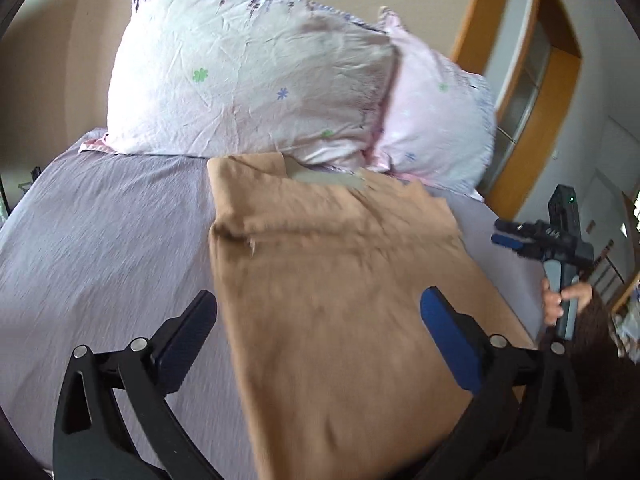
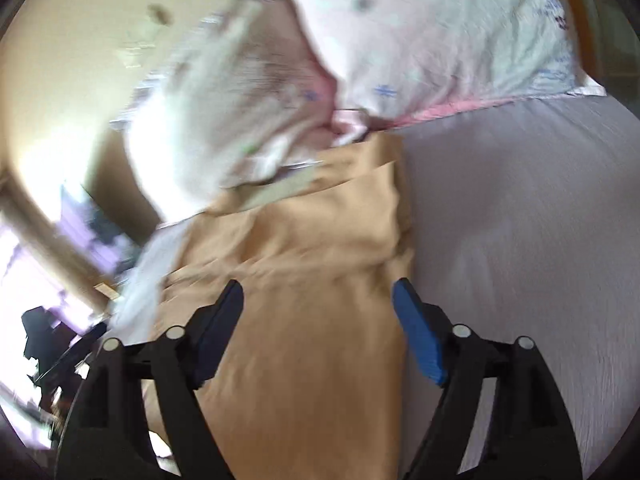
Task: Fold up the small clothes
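A tan garment lies spread on the lilac bedsheet, its far end near the pillows, with a grey inner patch at the collar. My left gripper is open and empty, above the garment's near part. The right gripper shows in the left wrist view, held by a hand at the bed's right edge. In the right wrist view the garment lies folded lengthwise on the sheet. My right gripper is open and empty above it. That view is blurred.
Two white and pink flowered pillows stand at the head of the bed against a beige wall. A wooden door frame is at the right. Room clutter shows blurred beyond the bed's edge.
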The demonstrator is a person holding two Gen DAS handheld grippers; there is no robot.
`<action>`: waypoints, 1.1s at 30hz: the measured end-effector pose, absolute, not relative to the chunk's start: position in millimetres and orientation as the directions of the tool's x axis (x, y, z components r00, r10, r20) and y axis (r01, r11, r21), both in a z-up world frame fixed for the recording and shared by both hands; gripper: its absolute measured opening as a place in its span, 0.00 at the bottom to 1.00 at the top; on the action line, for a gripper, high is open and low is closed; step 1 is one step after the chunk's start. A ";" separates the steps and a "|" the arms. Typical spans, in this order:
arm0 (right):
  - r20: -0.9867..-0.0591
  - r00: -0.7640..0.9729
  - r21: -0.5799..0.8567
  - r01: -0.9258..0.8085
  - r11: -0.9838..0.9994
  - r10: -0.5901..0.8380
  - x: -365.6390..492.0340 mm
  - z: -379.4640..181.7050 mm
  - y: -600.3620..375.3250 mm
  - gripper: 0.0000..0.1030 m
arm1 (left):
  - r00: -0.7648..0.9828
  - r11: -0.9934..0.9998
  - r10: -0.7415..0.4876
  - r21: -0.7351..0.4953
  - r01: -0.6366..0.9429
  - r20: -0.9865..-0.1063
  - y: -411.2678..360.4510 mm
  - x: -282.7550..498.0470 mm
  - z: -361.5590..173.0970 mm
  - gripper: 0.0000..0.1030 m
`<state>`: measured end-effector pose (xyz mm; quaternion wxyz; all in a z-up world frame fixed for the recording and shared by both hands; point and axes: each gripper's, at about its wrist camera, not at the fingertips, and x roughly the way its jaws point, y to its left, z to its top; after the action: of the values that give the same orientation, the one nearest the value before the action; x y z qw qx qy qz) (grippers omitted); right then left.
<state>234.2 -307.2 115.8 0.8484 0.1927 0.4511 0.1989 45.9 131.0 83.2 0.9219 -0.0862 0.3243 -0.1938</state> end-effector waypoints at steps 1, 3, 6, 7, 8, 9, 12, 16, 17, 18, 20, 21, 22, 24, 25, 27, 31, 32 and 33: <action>-0.657 0.492 0.542 -0.218 0.812 0.571 204.1 121.4 -313.7 0.77 | 0.707 0.902 -0.430 -0.298 0.312 -0.561 137.3 30.2 81.2 0.99; -0.629 0.453 0.578 -0.271 0.770 0.632 156.7 121.9 -326.2 0.82 | 0.685 0.875 -0.480 -0.359 0.326 -0.548 157.0 -7.9 71.0 0.99; -0.651 0.400 0.593 -0.261 0.761 0.645 91.8 111.6 -346.3 0.83 | 0.658 0.852 -0.511 -0.426 0.303 -0.554 177.8 -43.2 50.9 0.99; -0.664 0.383 0.606 -0.227 0.763 0.642 75.9 104.5 -355.0 0.83 | 0.647 0.846 -0.518 -0.450 0.288 -0.560 183.0 -51.6 41.0 0.99; -0.676 0.367 0.617 -0.192 0.763 0.639 65.9 98.1 -362.1 0.83 | 0.636 0.837 -0.529 -0.472 0.278 -0.562 186.0 -53.6 34.0 0.99; -0.688 0.352 0.622 -0.164 0.765 0.635 61.5 88.8 -366.6 0.83 | 0.622 0.822 -0.548 -0.498 0.276 -0.560 187.1 -55.1 26.1 0.99; -0.707 0.316 0.637 -0.103 0.764 0.633 61.6 61.3 -371.8 0.83 | 0.572 0.795 -0.584 -0.549 0.258 -0.576 181.8 -47.9 -0.7 0.99; -0.663 0.283 0.700 -0.092 0.708 0.693 71.0 32.1 -360.8 0.83 | 0.520 0.780 -0.603 -0.584 0.226 -0.605 166.3 -33.3 -26.6 0.99; -0.650 0.275 0.714 -0.098 0.693 0.708 74.5 27.4 -358.7 0.81 | 0.512 0.761 -0.624 -0.608 0.227 -0.590 164.4 -30.5 -30.2 0.99; -0.635 0.265 0.729 -0.103 0.676 0.725 78.3 22.5 -354.2 0.78 | 0.504 0.741 -0.645 -0.632 0.227 -0.575 162.0 -28.1 -32.4 0.99; -0.611 0.246 0.754 -0.111 0.648 0.753 83.2 14.8 -347.1 0.51 | 0.486 0.691 -0.692 -0.685 0.229 -0.535 158.4 -24.2 -35.7 0.78; -0.595 0.234 0.767 -0.120 0.630 0.769 84.5 12.3 -343.2 0.40 | 0.470 0.669 -0.710 -0.709 0.221 -0.524 157.0 -21.2 -37.9 0.70; -0.584 0.226 0.775 -0.130 0.618 0.780 82.6 11.5 -341.3 0.17 | 0.459 0.650 -0.723 -0.733 0.199 -0.516 157.1 -18.6 -40.3 0.57; -0.562 0.226 0.782 -0.169 0.600 0.796 79.2 16.9 -337.6 0.08 | 0.444 0.601 -0.754 -0.781 0.169 -0.483 159.9 -16.7 -42.4 0.26; -0.544 0.239 0.786 -0.191 0.588 0.805 76.1 24.4 -338.4 0.08 | 0.443 0.573 -0.769 -0.804 0.158 -0.461 162.5 -17.4 -39.9 0.14; -0.513 0.272 0.788 -0.228 0.572 0.814 75.6 41.3 -339.3 0.07 | 0.464 0.555 -0.773 -0.816 0.164 -0.433 166.9 -20.1 -27.5 0.10; -0.432 0.367 0.769 -0.328 0.549 0.824 100.8 89.1 -340.3 0.07 | 0.521 0.555 -0.760 -0.804 0.212 -0.387 177.5 -9.7 14.9 0.08; -0.415 0.384 0.762 -0.349 0.545 0.825 110.7 98.7 -339.9 0.07 | 0.535 0.564 -0.753 -0.795 0.225 -0.383 180.7 -3.0 24.9 0.08; -0.396 0.407 0.752 -0.371 0.545 0.823 126.3 110.2 -337.9 0.07 | 0.552 0.580 -0.740 -0.780 0.235 -0.384 183.6 7.1 35.4 0.08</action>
<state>126.3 -337.9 110.2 0.7872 0.2891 0.3909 0.3793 7.1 183.6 35.4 0.8101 -0.3459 0.3656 -0.3009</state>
